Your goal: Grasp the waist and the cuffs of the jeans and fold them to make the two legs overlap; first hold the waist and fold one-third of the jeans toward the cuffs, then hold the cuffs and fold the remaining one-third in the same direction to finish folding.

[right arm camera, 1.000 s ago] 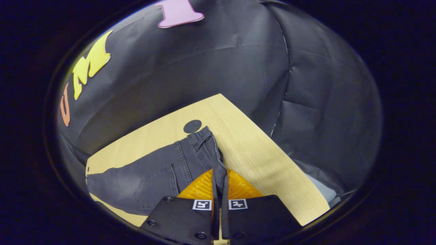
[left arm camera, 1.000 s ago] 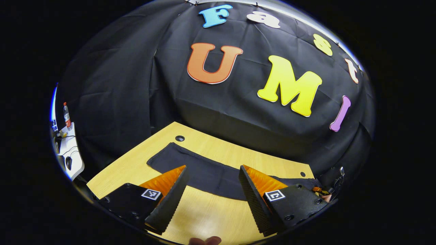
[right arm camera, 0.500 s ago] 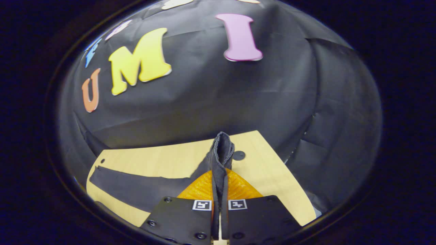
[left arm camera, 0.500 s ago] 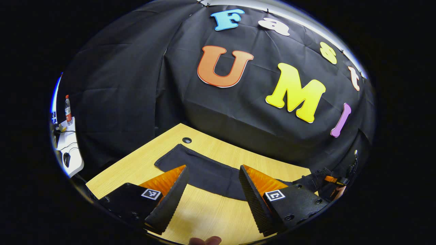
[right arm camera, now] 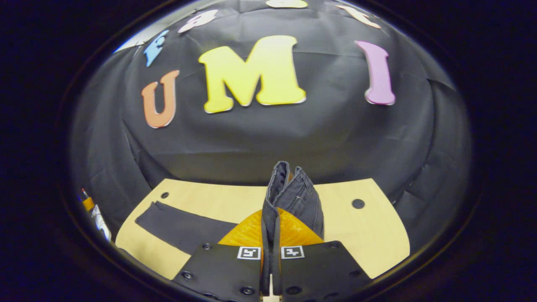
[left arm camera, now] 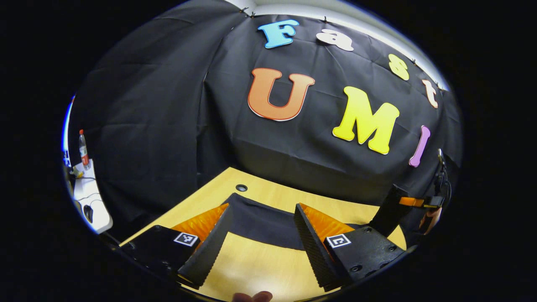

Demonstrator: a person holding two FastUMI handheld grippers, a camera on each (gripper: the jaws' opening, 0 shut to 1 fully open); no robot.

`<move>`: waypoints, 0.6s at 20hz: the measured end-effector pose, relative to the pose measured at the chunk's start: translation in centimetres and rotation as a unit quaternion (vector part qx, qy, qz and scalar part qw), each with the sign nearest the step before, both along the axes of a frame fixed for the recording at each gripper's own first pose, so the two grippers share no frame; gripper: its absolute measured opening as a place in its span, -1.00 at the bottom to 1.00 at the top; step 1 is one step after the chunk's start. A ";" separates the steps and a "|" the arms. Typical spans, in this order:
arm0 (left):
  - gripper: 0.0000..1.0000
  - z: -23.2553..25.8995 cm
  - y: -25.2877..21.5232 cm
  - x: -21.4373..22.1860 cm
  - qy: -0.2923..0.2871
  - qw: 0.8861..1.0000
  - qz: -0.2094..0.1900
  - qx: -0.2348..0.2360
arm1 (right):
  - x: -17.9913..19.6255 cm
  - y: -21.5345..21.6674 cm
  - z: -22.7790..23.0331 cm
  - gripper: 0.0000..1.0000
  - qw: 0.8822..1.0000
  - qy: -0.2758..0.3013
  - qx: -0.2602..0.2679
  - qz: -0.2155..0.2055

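Dark jeans lie across the wooden table (left arm camera: 260,264). In the left gripper view one leg (left arm camera: 264,224) stretches flat just beyond my left gripper (left arm camera: 263,206), which hangs open above the table with nothing between its fingers. My right gripper (right arm camera: 270,209) is shut on the waist (right arm camera: 293,193), which stands bunched and lifted above the table (right arm camera: 369,235). The leg and cuff end (right arm camera: 180,226) still rest flat at the left. In the left gripper view, the right gripper (left arm camera: 392,209) and the hand (left arm camera: 432,218) holding it are at the far right.
The table has round cable holes (right arm camera: 358,204) (right arm camera: 164,195) (left arm camera: 241,188) near its back edge. The black cloth wall stands close behind. A white side desk (left arm camera: 90,201) with a bottle (left arm camera: 84,147) sits off to the left, beyond the table.
My right gripper has lifted the waist off the table and turned to face the back wall. The left gripper stayed open and shifted slightly toward the leg.
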State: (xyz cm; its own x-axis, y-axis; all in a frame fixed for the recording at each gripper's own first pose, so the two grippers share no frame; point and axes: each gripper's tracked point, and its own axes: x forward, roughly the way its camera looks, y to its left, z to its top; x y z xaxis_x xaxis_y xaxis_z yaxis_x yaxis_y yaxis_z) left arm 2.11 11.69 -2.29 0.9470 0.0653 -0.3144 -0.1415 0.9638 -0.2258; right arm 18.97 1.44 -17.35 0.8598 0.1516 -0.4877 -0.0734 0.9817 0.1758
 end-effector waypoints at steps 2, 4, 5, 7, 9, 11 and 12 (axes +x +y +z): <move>0.90 0.0 0.7 0.0 -0.008 1.000 -0.003 -0.008 | -0.1 5.0 1.0 -0.94 1.000 -0.008 0.001 0.026; 0.90 -0.2 1.8 -0.1 -0.009 1.000 0.001 -0.020 | -0.1 10.2 1.2 -0.94 0.999 -0.012 0.007 0.051; 0.90 -0.4 2.4 -0.4 -0.010 1.000 0.004 -0.027 | -0.1 12.6 0.9 -0.94 0.998 -0.011 0.007 0.062; 0.90 -0.9 3.7 -0.7 -0.012 0.999 0.013 -0.036 | 0.1 16.8 -1.2 -1.00 0.997 -0.002 0.005 0.076; 0.89 -1.5 5.3 -0.9 -0.006 0.999 0.028 -0.039 | 0.3 20.0 -4.4 -0.94 0.997 0.014 0.000 0.082; 0.90 -2.0 6.6 -1.6 -0.002 0.998 0.035 -0.049 | 0.1 22.5 -7.9 -0.94 0.995 0.037 -0.009 0.089; 0.91 -2.4 7.2 -1.7 0.001 0.998 0.039 -0.049 | -0.1 23.5 -9.2 -0.94 0.994 0.044 -0.019 0.096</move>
State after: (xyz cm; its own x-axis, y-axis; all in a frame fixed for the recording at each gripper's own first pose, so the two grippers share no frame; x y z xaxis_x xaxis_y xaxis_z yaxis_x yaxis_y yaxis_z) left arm 0.43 18.86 -4.68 0.9394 0.1070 -0.3257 -0.2155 0.9232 -0.3181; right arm 18.91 24.96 -26.57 0.7704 0.2881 -0.5688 -0.2455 0.9573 0.1525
